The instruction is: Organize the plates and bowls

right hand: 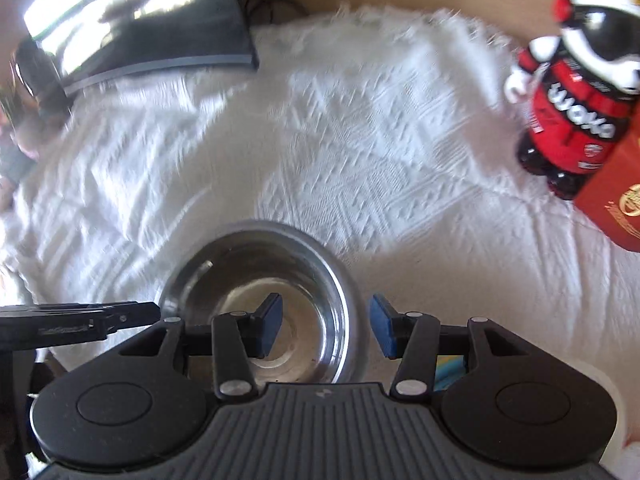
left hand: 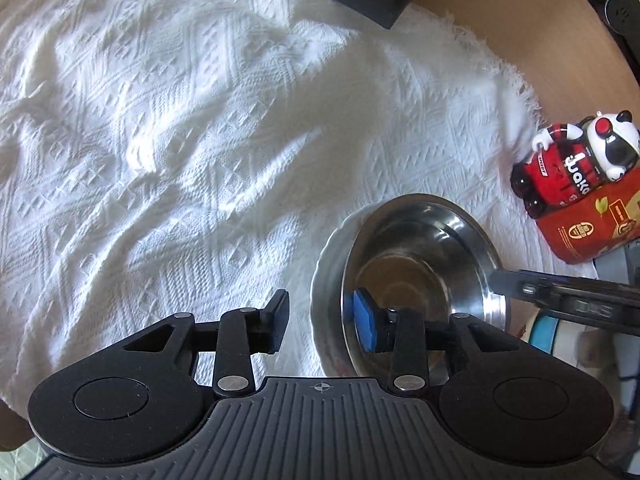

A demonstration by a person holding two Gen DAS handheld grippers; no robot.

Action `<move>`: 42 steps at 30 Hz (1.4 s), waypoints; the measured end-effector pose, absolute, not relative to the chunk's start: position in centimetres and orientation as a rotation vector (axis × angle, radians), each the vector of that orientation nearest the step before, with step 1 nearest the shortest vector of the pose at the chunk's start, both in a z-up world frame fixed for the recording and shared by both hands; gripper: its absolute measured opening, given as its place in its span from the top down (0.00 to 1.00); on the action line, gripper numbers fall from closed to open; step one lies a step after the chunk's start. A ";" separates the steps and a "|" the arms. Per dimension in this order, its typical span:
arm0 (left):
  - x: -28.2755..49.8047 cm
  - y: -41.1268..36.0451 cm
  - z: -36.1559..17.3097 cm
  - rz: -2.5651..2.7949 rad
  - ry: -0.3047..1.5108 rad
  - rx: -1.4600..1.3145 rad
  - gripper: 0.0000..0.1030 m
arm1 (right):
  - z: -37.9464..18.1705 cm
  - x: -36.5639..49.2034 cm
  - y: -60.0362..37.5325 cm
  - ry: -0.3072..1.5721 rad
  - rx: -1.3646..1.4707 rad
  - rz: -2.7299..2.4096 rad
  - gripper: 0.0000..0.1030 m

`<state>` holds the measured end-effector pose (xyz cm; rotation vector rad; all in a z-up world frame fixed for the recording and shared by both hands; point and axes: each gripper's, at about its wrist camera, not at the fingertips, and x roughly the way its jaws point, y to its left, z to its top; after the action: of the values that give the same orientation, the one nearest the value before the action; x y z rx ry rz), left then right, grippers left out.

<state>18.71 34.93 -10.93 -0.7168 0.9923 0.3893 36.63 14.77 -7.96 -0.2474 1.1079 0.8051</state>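
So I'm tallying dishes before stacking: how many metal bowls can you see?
1. The metal bowl sits on a white plate on the tablecloth, between the left gripper and right gripper. More dishes may be hidden at the frame edges.

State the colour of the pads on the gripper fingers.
Blue. The pads show best in the right wrist view, on either side of the metal bowl's rim.

A white cloth (left hand: 180,128) woven in diamond patterns is seen, with a silver bowl (left hand: 420,240), blue tool pads (right hand: 382,330), and a red-and-black panda figure (left hand: 576,160).
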 end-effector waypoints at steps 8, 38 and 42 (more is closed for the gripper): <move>19.6 33.4 -12.8 0.320 1.068 -0.720 0.64 | -11.4 37.6 17.6 1.193 -0.275 0.766 0.53; 18.9 35.7 -13.3 0.277 1.068 -0.836 0.62 | -13.4 37.3 18.0 1.268 -0.365 0.682 0.51; 17.9 35.4 -10.2 0.256 0.973 -0.746 0.62 | -9.3 36.5 15.8 1.140 -0.295 0.726 0.52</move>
<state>17.86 35.45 -10.20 -0.7458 0.9733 0.2560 36.49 15.80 -9.34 -0.2946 1.1397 0.7263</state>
